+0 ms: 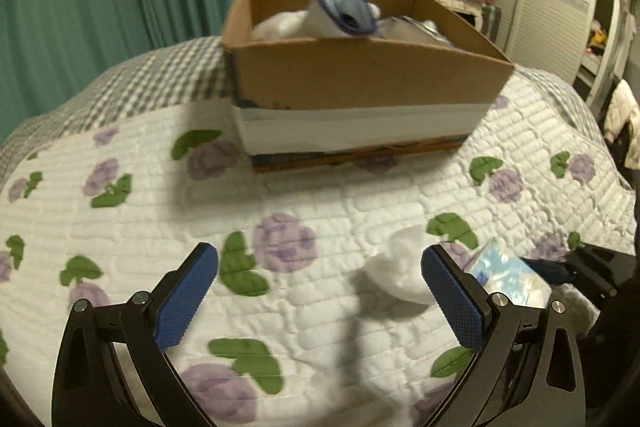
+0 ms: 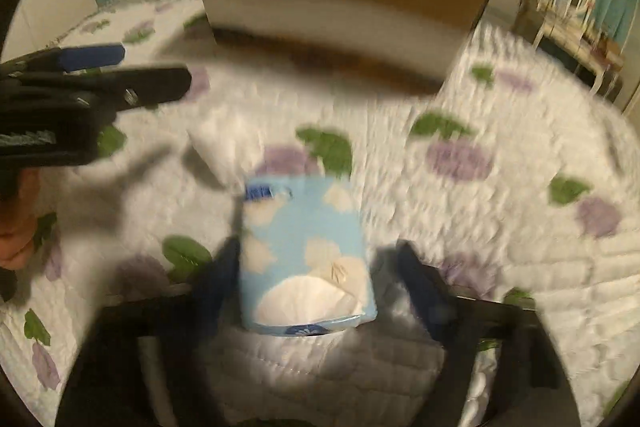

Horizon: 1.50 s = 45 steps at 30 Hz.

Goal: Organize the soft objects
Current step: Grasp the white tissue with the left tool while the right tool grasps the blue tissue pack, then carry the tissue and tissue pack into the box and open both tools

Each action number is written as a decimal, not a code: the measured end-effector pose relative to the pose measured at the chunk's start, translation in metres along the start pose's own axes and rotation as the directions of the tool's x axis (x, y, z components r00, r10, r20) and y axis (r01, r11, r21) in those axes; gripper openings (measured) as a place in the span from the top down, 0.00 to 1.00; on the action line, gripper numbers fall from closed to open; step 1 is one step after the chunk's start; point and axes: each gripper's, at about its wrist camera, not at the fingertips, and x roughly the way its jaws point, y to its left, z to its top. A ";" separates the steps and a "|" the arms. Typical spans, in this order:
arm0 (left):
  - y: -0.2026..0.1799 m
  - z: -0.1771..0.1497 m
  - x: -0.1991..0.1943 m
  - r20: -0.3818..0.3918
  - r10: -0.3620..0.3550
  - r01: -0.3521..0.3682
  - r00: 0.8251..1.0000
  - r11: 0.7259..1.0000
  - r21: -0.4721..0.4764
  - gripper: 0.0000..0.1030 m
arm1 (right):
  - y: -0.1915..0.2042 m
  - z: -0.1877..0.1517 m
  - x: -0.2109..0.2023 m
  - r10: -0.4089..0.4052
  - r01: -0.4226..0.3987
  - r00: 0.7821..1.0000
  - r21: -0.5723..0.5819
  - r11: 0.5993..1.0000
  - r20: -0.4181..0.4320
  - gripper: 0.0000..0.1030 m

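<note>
**Two grippers come to the soft things on the bed**

A bedroom with green curtains and a dressing table far behind; the work surface is a bed with a white quilt (image 1: 340, 195) printed with purple flowers. On its far side stands a cardboard box (image 1: 360, 75), already holding some soft white items and a blue-and-white one.

The right gripper (image 2: 316, 279) has its jaws about halfway apart, and the light-blue tissue pack (image 2: 304, 251) lies between them on the quilt. The picture is blurred, so I cannot tell if the pads already press on its sides — it looks like they do not yet. The left gripper (image 1: 320, 287) is wide apart and holds nothing. A small white soft bundle (image 1: 400, 267) lies on the quilt just inside its right finger, near the tissue pack.

I judge the step in hand is to take the tissue pack. To do it well, the jaws should sit on the middle of the long sides and close gently — the pack is soft and slippery, so a grip near one end may let it tilt or slide out on the way to the box.
</note>
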 end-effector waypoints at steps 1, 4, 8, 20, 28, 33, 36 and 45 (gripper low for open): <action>-0.005 -0.001 0.001 0.002 -0.011 0.011 1.000 1.000 0.011 0.00 | -0.001 -0.001 0.000 0.001 -0.001 1.000 0.004 1.000 0.004 0.50; -0.015 -0.002 0.006 0.015 -0.032 0.032 0.999 0.999 0.041 0.00 | -0.011 -0.002 -0.008 -0.015 0.014 1.000 0.046 0.999 0.008 0.52; -0.026 -0.007 0.020 -0.008 -0.030 0.030 1.000 0.996 0.081 0.00 | -0.049 -0.007 -0.020 -0.098 0.095 0.995 0.198 0.976 0.008 0.54; -0.049 -0.023 0.032 -0.019 -0.088 0.090 0.996 0.985 0.147 0.72 | -0.040 -0.006 -0.025 -0.119 0.108 0.991 0.173 0.979 0.055 0.54; -0.030 -0.027 0.001 0.016 -0.083 0.082 0.996 0.995 0.066 0.73 | -0.027 -0.001 -0.042 -0.130 0.114 0.984 0.132 0.985 0.119 0.54; -0.027 -0.028 -0.022 0.045 -0.071 0.069 0.996 0.996 0.048 0.73 | -0.022 0.000 -0.051 -0.091 0.071 0.986 0.143 0.987 0.143 0.54; -0.028 -0.025 -0.040 0.077 -0.050 0.047 0.996 0.998 0.035 0.73 | -0.017 0.002 -0.063 -0.086 0.063 0.981 0.136 0.989 0.174 0.54; -0.023 -0.016 -0.115 0.194 -0.010 0.008 0.981 1.000 0.011 0.72 | 0.009 0.005 -0.120 -0.068 0.038 0.956 0.110 0.993 0.286 0.54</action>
